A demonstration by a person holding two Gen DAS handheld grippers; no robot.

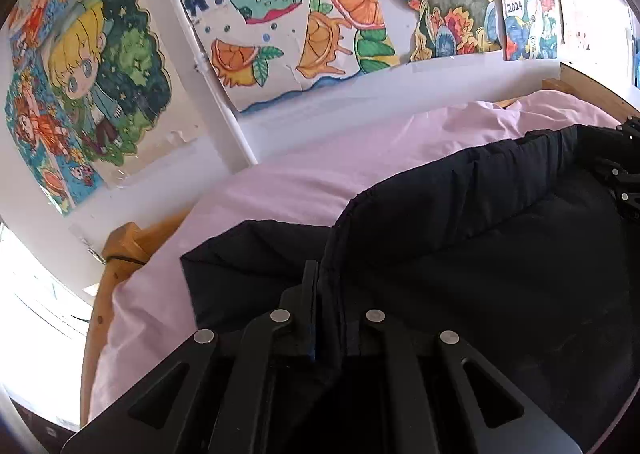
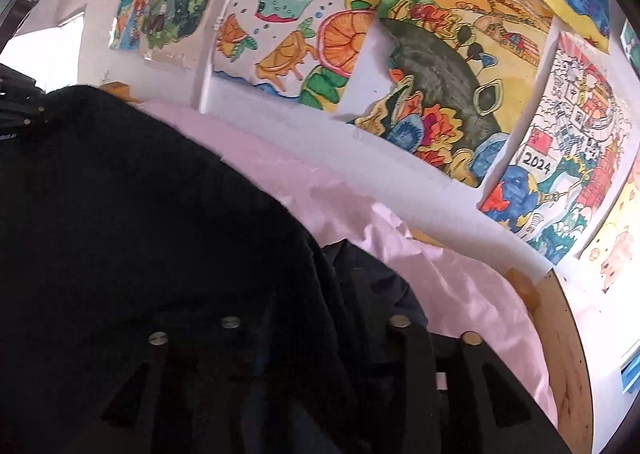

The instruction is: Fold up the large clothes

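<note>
Because the black padded garment (image 1: 460, 214) looks soft, bulky and light, it will slump unless taken by its stitched edge; it lies on the pink-sheeted bed (image 1: 304, 170). Left claw (image 1: 328, 318) pinches that edge; right claw (image 2: 336, 318), cloth-draped, cannot be judged.

White wall (image 1: 440, 86) ahead of me, covered in bright children's drawings (image 1: 280, 14). White pipe (image 1: 208, 66) runs down it. Wooden bed frame (image 2: 568, 354), pink sheet (image 1: 300, 174). Daylight from window (image 1: 36, 294), my left.
</note>
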